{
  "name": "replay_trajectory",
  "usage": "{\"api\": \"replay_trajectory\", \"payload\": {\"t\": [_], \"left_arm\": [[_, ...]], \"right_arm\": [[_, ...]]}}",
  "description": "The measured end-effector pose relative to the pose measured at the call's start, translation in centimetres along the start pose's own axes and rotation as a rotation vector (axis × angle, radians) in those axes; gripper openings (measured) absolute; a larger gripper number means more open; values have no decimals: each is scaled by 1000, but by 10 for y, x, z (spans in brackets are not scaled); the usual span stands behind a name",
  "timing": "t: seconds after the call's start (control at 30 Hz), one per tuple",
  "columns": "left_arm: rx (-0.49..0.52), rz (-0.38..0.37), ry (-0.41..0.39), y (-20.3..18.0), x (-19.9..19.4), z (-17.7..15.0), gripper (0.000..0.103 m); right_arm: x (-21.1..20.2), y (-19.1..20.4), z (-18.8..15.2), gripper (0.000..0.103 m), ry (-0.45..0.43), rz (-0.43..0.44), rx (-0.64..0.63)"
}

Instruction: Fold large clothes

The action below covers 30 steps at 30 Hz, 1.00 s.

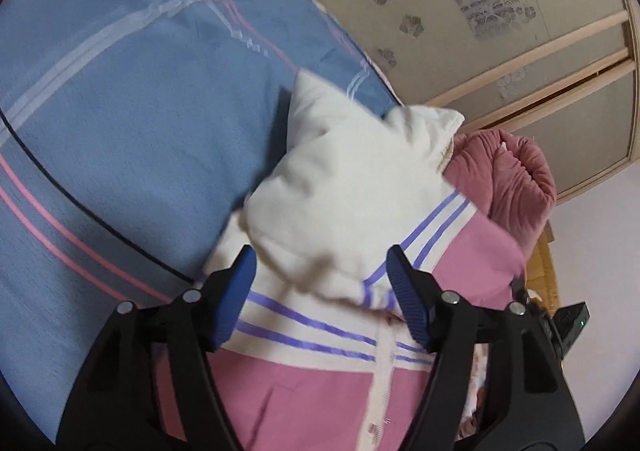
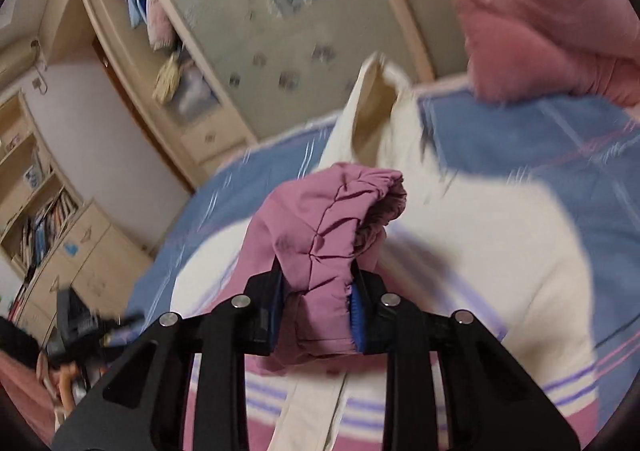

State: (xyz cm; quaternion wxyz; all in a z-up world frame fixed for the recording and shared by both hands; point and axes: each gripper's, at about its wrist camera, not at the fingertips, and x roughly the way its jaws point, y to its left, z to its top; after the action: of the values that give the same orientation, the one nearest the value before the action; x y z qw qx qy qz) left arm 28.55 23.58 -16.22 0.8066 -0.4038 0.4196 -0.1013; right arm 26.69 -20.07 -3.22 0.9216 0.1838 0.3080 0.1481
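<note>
Pink-and-cream zip-front jacket with purple stripes [image 1: 328, 347] found spread on blue striped bedsheet [image 1: 120, 111]. Cream sleeve [image 1: 352, 179] seen folded across jacket body. Left gripper [image 1: 322, 291] noted with jaws apart above striped band, gripping nothing. Right gripper [image 2: 318, 315] noted clamped on gathered pink elastic cuff [image 2: 332, 219] of jacket sleeve, cuff raised above garment. Dusty-pink padded bundle [image 1: 516, 179] observed just beside jacket. Frosted floral wardrobe doors [image 1: 480, 19] recorded behind bed. Right view blurred.
</note>
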Motion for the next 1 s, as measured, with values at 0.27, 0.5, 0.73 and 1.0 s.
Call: {"api": "replay_trajectory", "payload": {"t": [0.27,0.5,0.73,1.0], "left_arm": [[-178,-84,51,5,38,0,79],[-235,-92,-17,4,64,8,82],[-197,7,-75,11,64,8,45],[-192,53,-98,29,64,12,38]], "right_arm": [[-13,-25,11,27,-74,-32,74],[-9,-30,-2,25,-10,-27,55],[25,-18,-23,89,96,-134,-39],[97,-46,-47,59,334,-144,96]]}}
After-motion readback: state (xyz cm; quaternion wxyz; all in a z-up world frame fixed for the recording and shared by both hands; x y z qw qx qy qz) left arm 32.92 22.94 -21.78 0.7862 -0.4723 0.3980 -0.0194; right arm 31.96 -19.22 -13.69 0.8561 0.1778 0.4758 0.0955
